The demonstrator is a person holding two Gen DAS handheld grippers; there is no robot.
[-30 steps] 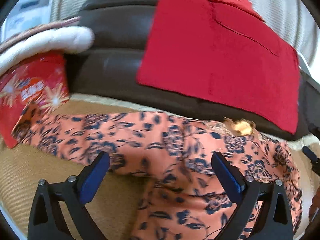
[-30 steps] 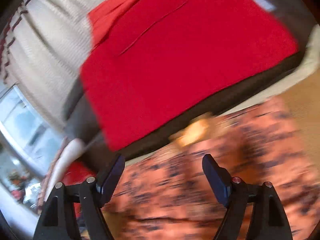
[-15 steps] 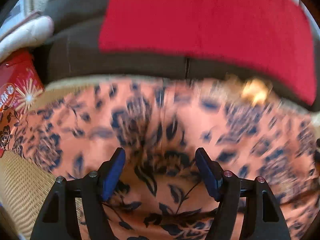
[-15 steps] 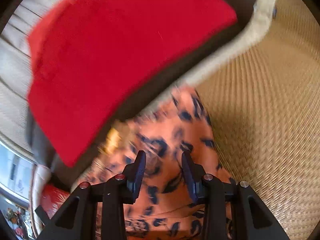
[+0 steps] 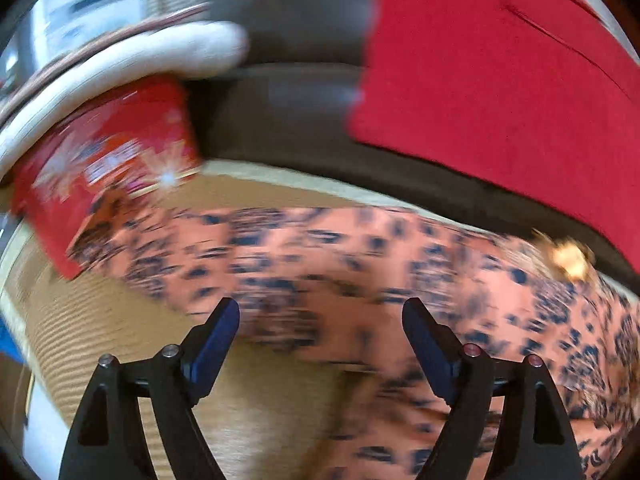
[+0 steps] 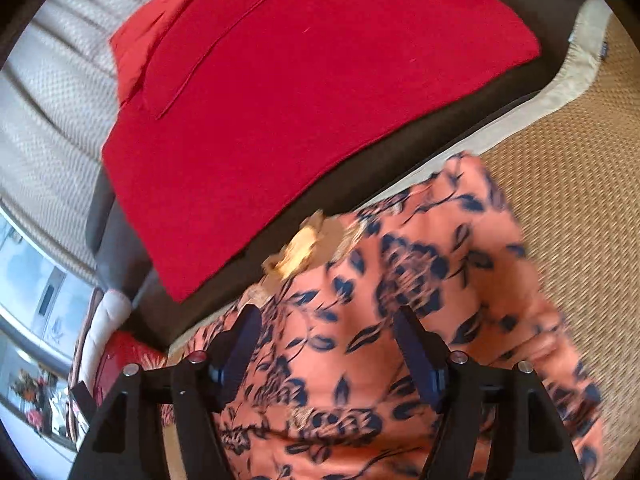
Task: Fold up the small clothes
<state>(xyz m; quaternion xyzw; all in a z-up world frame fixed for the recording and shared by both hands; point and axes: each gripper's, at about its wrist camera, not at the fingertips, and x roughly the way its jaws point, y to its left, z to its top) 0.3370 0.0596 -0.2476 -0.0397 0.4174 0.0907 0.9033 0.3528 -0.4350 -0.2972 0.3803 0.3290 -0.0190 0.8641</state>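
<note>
1. Half a second ago the right gripper [image 6: 326, 340] had its fingers nearly pressed together low over the orange floral garment [image 6: 420, 300]; now they stand spread wide with nothing between them, the cloth lying below and beyond the tips.
2. The left gripper [image 5: 322, 332] was also narrower and closer in half a second ago, with the print filling its view. Now its fingers are spread and empty, and the view takes in the garment's full width (heavily blurred, so the hand is moving fast).
3. My reading: both tongs have let go and pulled back, so one fold or smoothing pass is likely finished and the next grab has not begun. Whether the cloth is already doubled over I cannot tell.
4. The garment runs across the middle of the left view and fills the lower centre of the right view, with a small yellow trim [image 6: 298, 250] at its far edge.
5. It lies on a woven straw mat [image 6: 580, 160] with a pale border. Behind, a dark cushion [image 5: 288, 80] carries a flat red cloth [image 6: 300, 100].
6. In the left view's upper left sit a red patterned box [image 5: 108, 152] and a white padded roll [image 5: 160, 56]; a bright window lies at the right view's lower left.
</note>
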